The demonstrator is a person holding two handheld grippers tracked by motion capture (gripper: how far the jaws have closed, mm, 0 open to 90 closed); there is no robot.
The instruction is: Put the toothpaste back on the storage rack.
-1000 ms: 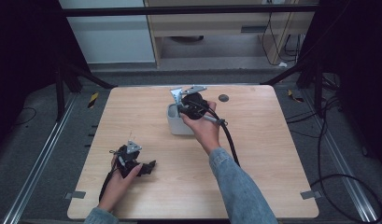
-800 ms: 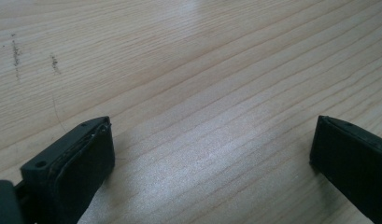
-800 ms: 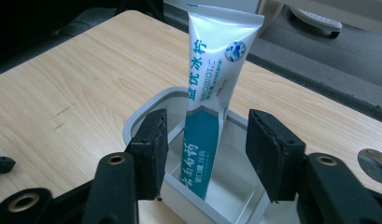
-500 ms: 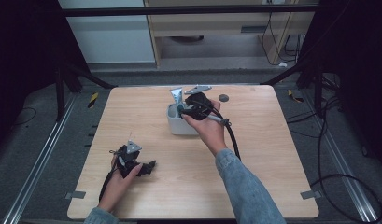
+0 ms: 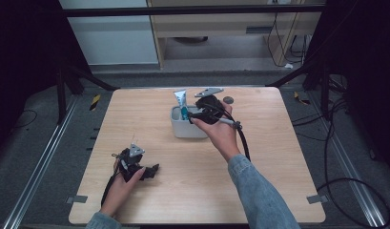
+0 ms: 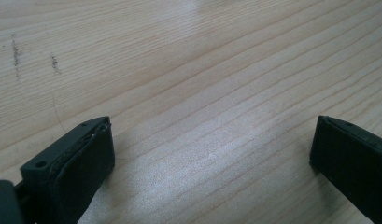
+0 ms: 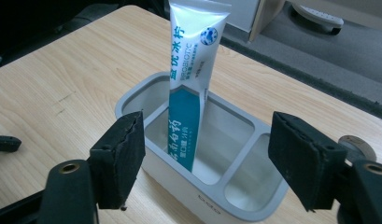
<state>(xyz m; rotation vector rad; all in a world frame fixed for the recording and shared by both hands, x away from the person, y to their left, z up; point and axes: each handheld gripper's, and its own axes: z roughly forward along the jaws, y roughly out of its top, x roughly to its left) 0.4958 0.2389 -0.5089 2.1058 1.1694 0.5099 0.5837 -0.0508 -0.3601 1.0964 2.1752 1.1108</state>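
1. Wooden bench (image 5: pixel 278 157): grey holder (image 5: pixel 188 128) near far edge, toothpaste tube (image 7: pixel 191 79) upright inside.
2. Right tongs (image 7: pixel 207 161) now open, pulled back; tube released.
3. Left tongs (image 6: pixel 212 158) open, idle near-left corner.

Bright overhead glare on the table (image 6: pixel 193 154), dark surroundings, soft focus.

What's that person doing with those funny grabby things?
A person holds a gripper in each hand at a wooden table. The right gripper is open, its jaws either side of a toothpaste tube that stands upright in the larger compartment of a grey holder. It is not squeezing the tube. The left gripper is open too, near the table's front edge, holding nothing.
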